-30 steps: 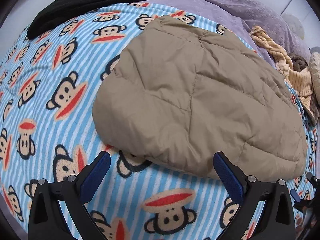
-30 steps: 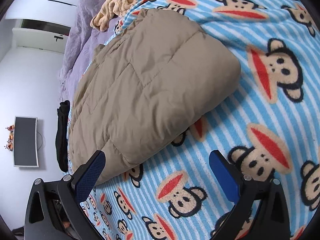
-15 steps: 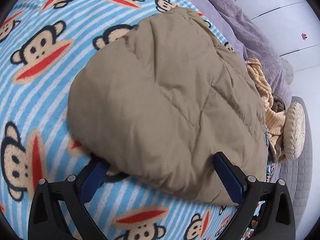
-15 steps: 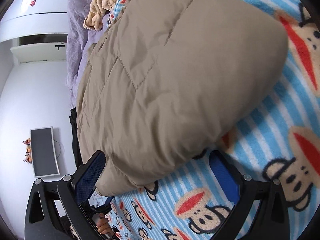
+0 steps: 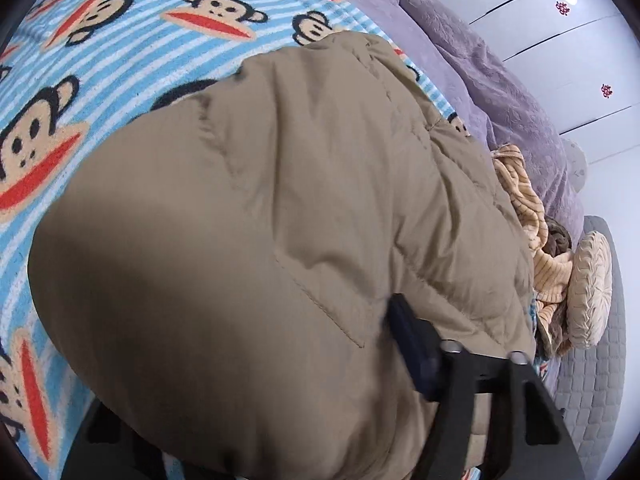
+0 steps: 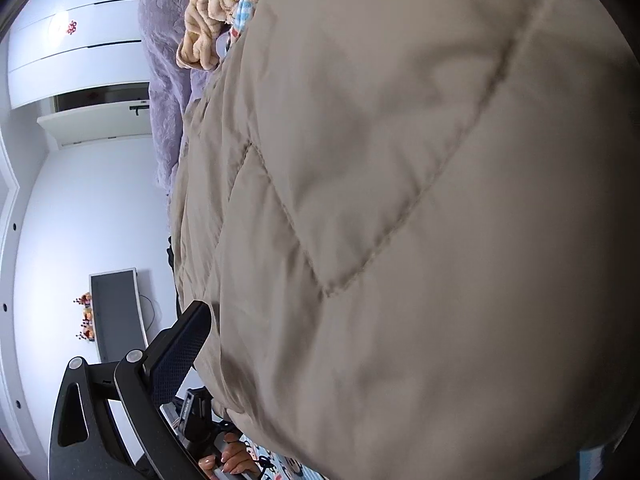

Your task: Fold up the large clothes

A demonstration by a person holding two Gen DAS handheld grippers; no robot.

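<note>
A puffy tan quilted jacket (image 5: 256, 216) lies folded on a monkey-print blanket (image 5: 132, 32). My left gripper (image 5: 260, 340) is pushed onto its near edge. The blue right pad (image 5: 416, 356) presses into the fabric, and the jacket hides the left finger. In the right wrist view the jacket (image 6: 420, 200) fills almost the whole frame. My right gripper (image 6: 316, 312) straddles its edge with the jaws wide. Its left finger (image 6: 184, 348) stands clear beside the fabric, and the right finger is hidden under the jacket.
A purple quilt (image 5: 492, 92) and a beige knit garment (image 5: 528, 216) lie past the jacket, next to a round cushion (image 5: 592, 288). A hand (image 6: 228, 460) holds the other gripper's handle below. White wardrobe doors (image 6: 80, 56) and a monitor (image 6: 116, 312) are behind.
Both grippers moved forward onto the jacket's edge, so fabric now lies between their fingers. The left gripper's right finger moved inward into the fabric. The right gripper's visible finger kept its spacing.
</note>
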